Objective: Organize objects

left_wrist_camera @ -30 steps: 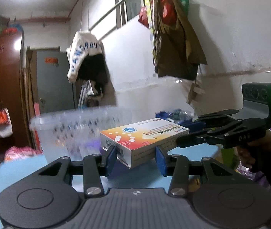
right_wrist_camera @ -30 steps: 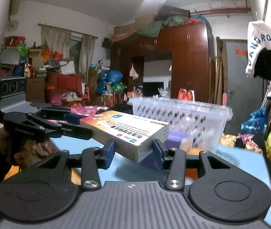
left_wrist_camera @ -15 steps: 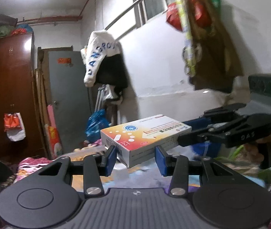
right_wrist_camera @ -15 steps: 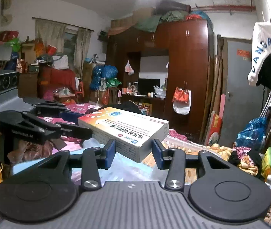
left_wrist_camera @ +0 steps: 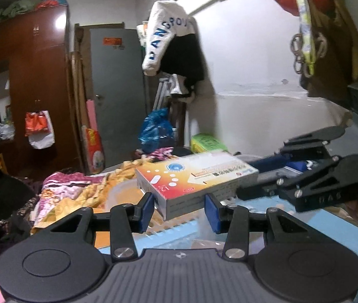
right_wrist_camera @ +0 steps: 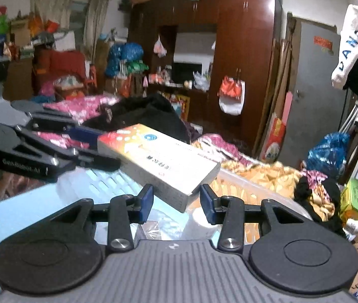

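A flat orange-and-white medicine box (left_wrist_camera: 194,179) is held in the air between both grippers. My left gripper (left_wrist_camera: 179,208) is shut on one end of it, its blue pads against the box's sides. My right gripper (right_wrist_camera: 176,203) is shut on the other end of the same box (right_wrist_camera: 158,161). Each gripper shows in the other's view, the right one at the right (left_wrist_camera: 312,174) and the left one at the left (right_wrist_camera: 40,149). The box hangs above a clear plastic basket (right_wrist_camera: 249,184) on a light blue table (left_wrist_camera: 330,229).
A dark wooden wardrobe (right_wrist_camera: 229,50) and a grey door (left_wrist_camera: 118,96) stand behind. Clothes and bedding (right_wrist_camera: 267,174) are piled beyond the table. A white and black jacket (left_wrist_camera: 171,40) hangs on the wall. Bags (left_wrist_camera: 330,30) hang at upper right.
Both grippers have lifted the box higher and swung it over the basket. The basket has dropped from straight ahead to below the box. Both grips stayed shut.
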Motion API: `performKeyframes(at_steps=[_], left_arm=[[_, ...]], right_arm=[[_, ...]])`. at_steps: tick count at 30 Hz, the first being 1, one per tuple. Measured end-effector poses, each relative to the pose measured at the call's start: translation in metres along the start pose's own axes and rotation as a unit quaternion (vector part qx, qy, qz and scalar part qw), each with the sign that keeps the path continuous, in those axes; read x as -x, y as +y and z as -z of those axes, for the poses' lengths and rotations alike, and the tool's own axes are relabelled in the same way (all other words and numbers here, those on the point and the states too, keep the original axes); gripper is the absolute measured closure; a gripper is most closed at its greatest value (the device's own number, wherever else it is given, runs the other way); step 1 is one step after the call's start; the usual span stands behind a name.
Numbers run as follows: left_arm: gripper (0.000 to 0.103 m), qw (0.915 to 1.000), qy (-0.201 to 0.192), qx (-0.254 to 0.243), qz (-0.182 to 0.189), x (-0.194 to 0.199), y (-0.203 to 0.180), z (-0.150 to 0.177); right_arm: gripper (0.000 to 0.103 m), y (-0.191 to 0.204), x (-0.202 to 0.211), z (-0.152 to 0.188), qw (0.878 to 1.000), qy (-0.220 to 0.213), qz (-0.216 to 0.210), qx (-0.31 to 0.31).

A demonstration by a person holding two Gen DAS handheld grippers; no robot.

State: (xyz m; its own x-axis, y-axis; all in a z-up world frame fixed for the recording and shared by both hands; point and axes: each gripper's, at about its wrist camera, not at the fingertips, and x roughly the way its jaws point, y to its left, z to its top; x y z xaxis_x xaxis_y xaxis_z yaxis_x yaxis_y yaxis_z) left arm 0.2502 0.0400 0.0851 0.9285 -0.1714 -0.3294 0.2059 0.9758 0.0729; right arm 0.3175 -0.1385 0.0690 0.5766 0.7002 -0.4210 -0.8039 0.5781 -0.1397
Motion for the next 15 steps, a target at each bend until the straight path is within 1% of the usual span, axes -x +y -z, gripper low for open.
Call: performKeyframes(at_steps=[1,2,3,4,5,6,7,9,10,12,13,15], left_arm=[[0.051,0.9999,-0.004,-0.008,-0.014,-0.001,-0.001,0.000],[0.047,0.9994,-0.006,-0.019,-0.027,-0.001,-0.003,0.000],[0.038,0.9985,-0.009,-0.030,-0.044,-0.001,-0.007,0.001],[0.034,0.9971,-0.015,-0.042,-0.062,0.001,-0.010,0.001],[0.034,0.9959,-0.023,-0.048,-0.073,0.004,-0.012,0.002],[0.034,0.9957,-0.031,-0.043,-0.077,0.009,-0.011,0.002],[0.032,0.9960,-0.040,-0.030,-0.074,0.016,-0.009,0.002],[0.026,0.9966,-0.059,-0.004,-0.057,0.036,-0.009,0.007],[0.023,0.9967,-0.066,0.003,-0.048,0.045,-0.011,0.011],[0.021,0.9968,-0.076,0.008,-0.024,0.065,-0.019,0.027],[0.020,0.9967,-0.080,0.011,-0.009,0.077,-0.024,0.039],[0.020,0.9962,-0.082,0.028,0.010,0.093,-0.034,0.061]], right_arm=[[0.045,0.003,-0.001,0.001,1.000,0.002,0.015,0.006],[0.036,0.008,0.000,0.002,0.999,0.004,0.034,0.013],[0.024,0.012,0.004,0.005,0.999,0.000,0.046,0.024],[0.020,0.014,0.009,0.007,0.998,-0.005,0.051,0.031],[0.019,0.015,0.016,0.010,0.998,-0.012,0.054,0.028],[0.018,0.014,0.027,0.013,0.998,-0.022,0.053,0.014],[0.010,0.013,0.037,0.017,0.998,-0.033,0.048,-0.001],[0.000,0.015,0.067,0.032,0.997,-0.063,0.042,-0.019],[0.000,0.016,0.080,0.041,0.996,-0.074,0.043,-0.025],[0.000,0.018,0.107,0.064,0.995,-0.083,0.042,-0.047],[0.000,0.017,0.118,0.076,0.993,-0.089,0.042,-0.064],[0.000,0.016,0.140,0.107,0.987,-0.112,0.030,-0.110]])
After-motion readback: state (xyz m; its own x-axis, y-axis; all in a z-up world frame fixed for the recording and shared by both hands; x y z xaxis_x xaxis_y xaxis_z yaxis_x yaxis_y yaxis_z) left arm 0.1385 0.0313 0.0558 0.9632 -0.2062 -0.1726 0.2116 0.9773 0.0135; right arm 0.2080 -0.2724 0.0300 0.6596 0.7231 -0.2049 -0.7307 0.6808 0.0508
